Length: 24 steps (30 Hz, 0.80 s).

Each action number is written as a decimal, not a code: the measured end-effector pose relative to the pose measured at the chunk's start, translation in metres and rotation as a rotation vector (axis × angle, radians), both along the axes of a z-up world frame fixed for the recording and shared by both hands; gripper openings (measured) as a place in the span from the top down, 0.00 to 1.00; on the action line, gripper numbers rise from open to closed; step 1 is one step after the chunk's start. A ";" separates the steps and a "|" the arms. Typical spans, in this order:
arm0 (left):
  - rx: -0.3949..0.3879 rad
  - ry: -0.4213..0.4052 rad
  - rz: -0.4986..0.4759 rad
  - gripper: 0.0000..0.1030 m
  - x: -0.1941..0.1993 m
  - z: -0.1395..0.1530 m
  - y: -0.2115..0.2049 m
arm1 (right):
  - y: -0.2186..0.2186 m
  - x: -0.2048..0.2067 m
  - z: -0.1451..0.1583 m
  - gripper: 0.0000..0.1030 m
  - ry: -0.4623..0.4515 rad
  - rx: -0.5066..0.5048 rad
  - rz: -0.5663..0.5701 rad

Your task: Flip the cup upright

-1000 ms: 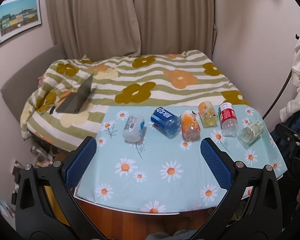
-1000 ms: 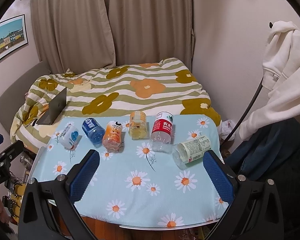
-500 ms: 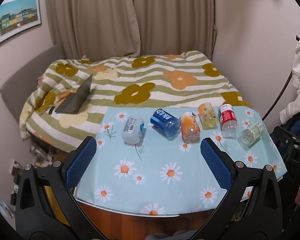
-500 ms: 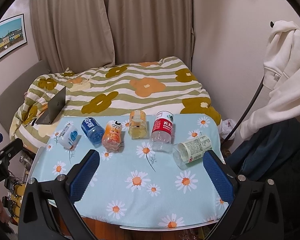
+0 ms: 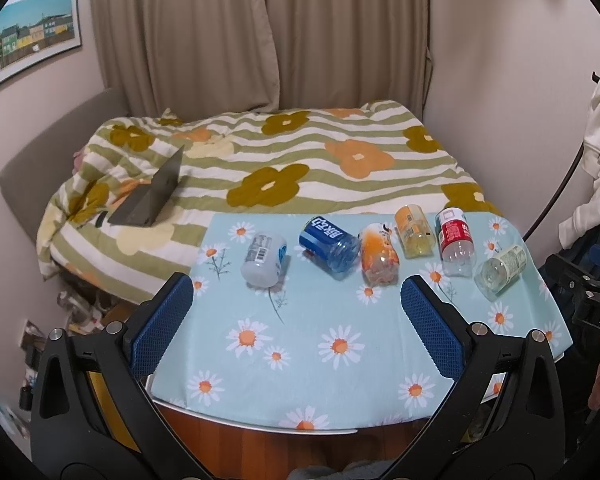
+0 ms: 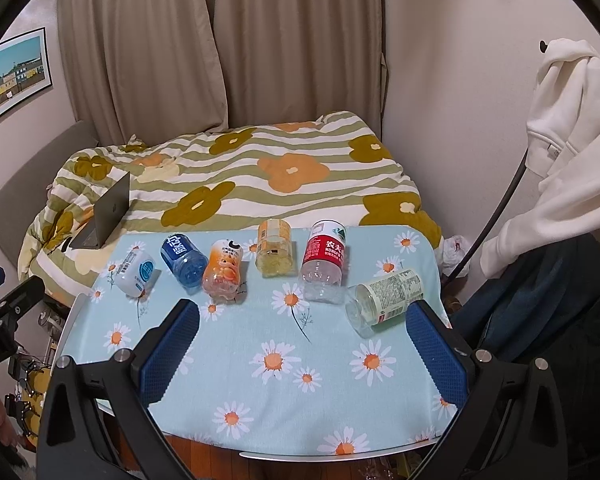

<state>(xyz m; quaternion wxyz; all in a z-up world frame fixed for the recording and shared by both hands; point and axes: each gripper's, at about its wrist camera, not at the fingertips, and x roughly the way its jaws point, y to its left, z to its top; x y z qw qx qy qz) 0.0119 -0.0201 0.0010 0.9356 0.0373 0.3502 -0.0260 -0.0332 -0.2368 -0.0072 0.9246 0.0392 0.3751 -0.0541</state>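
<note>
Several plastic cups cut from bottles lie on their sides in a row on the daisy tablecloth (image 5: 300, 352): white (image 5: 264, 258), blue (image 5: 329, 242), orange (image 5: 378, 254), yellow (image 5: 414, 231), red (image 5: 455, 242) and pale green (image 5: 501, 270). The right wrist view shows the same row: white (image 6: 134, 274), blue (image 6: 183, 258), orange (image 6: 224, 271), yellow (image 6: 274, 247), red (image 6: 325, 266), pale green (image 6: 388, 294). My left gripper (image 5: 298, 324) is open and empty, above the table's near edge. My right gripper (image 6: 300, 350) is open and empty, near the pale green cup.
A bed with a flowered striped quilt (image 5: 284, 168) lies behind the table, with a half-open laptop (image 5: 152, 196) on it. A white garment (image 6: 572, 152) hangs at the right. Curtains cover the back wall.
Both grippers have drifted slightly back from the table; the cups have not moved. Both stay open.
</note>
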 end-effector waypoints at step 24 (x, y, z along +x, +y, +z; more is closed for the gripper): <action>-0.003 0.001 -0.003 0.00 0.001 0.001 0.004 | -0.001 0.000 0.001 0.00 0.000 0.001 0.000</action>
